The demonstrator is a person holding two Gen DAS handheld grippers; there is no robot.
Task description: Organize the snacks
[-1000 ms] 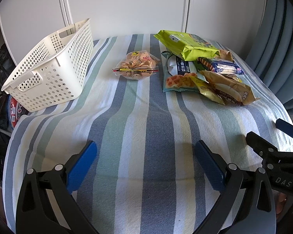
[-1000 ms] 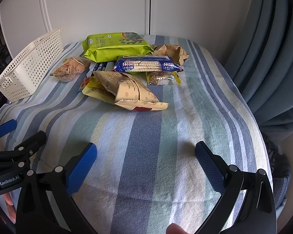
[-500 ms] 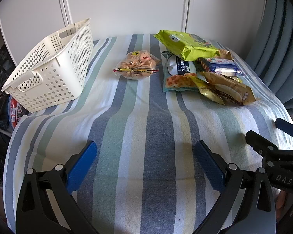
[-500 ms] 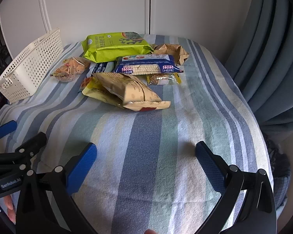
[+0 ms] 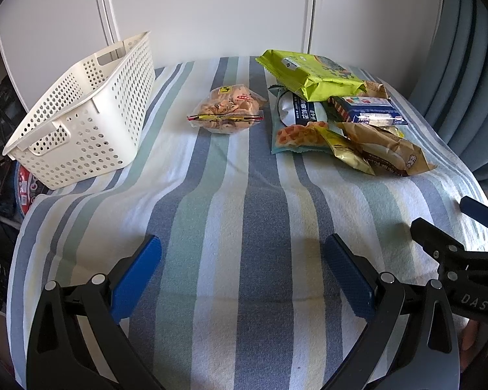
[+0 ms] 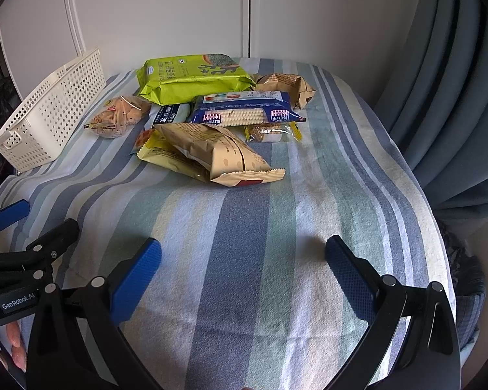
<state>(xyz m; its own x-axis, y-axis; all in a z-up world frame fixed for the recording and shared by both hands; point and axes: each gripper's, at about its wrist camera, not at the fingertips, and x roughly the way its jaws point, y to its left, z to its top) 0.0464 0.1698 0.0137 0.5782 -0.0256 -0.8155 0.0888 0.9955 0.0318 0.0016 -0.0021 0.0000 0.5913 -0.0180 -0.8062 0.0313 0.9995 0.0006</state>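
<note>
From the left wrist, the left gripper [image 5: 242,273] is held wide above the striped cloth [image 5: 244,214]; the white basket [image 5: 81,123] is tilted far left, its long axis running away.

From the right wrist, the right gripper [image 6: 244,274] is spread, empty; the tan packet [image 6: 211,152] lies ahead, its long axis pointing near-right.

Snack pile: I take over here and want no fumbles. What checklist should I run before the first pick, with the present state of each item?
1. Left hand-held gripper open and holding nothing: ok.
2. Right hand-held gripper open and holding nothing: ok.
3. White basket upright with its mouth free: ok; its inside is hidden, so contents cannot tell.
4. Clear cookie bag lies apart from the pile, easy to take alone: ok.
5. Tan bag free of the others: not ok, it lies on the yellow packet.
6. Striped cloth flat along the path to the basket: not ok, it ripples near the basket.
</note>
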